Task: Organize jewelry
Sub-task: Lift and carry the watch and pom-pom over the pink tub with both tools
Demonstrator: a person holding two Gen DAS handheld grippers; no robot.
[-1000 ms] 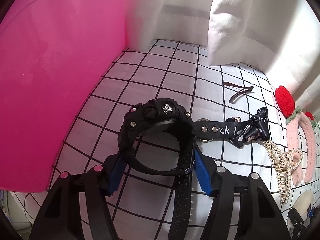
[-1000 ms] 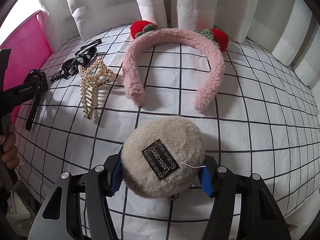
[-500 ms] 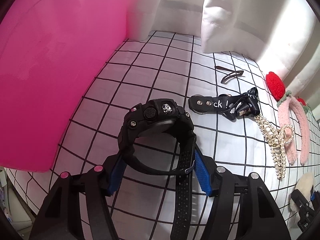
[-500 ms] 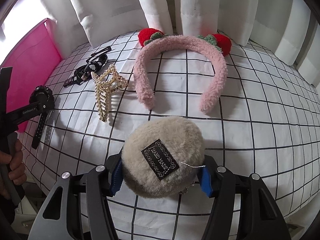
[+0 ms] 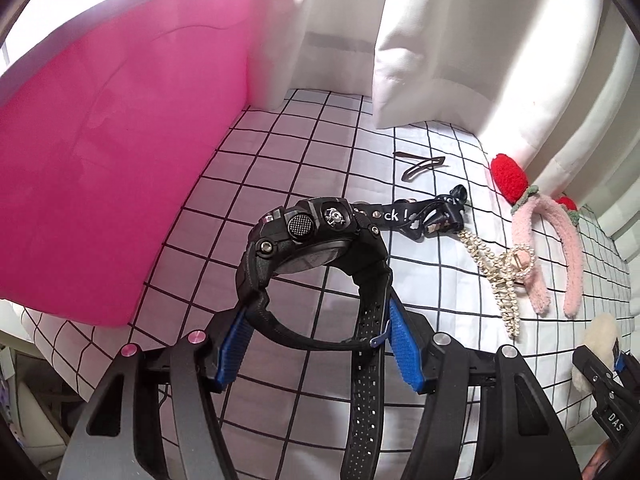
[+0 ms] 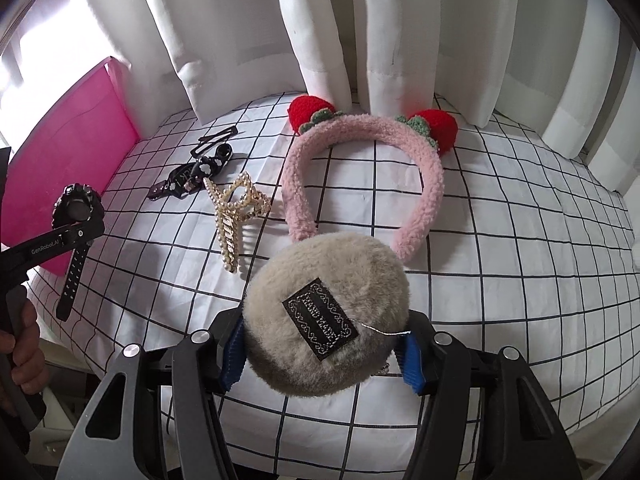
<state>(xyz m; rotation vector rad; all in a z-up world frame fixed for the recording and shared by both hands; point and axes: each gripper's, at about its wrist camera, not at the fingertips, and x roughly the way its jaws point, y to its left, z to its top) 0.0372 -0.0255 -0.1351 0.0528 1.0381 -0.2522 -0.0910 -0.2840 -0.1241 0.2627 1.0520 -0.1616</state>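
From my feed I see a white cloth with a black grid (image 6: 500,240) covering the whole work surface, creased in places. White curtains (image 6: 400,40) hang in heavy folds from 10 o'clock to 2 o'clock, their hems resting on the cloth. Daylight glows through them, brightest at 10 o'clock. A pink panel (image 5: 120,140) stands upright along 9 o'clock.

Bright backlit daylight, sharp, fisheye-warped edges

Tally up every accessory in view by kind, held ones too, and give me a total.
Watch: 1
Fluffy beige puff: 1
Pink headband: 1
Pearl claw clip: 1
Black strap: 1
Black snap clip: 1
Total: 6
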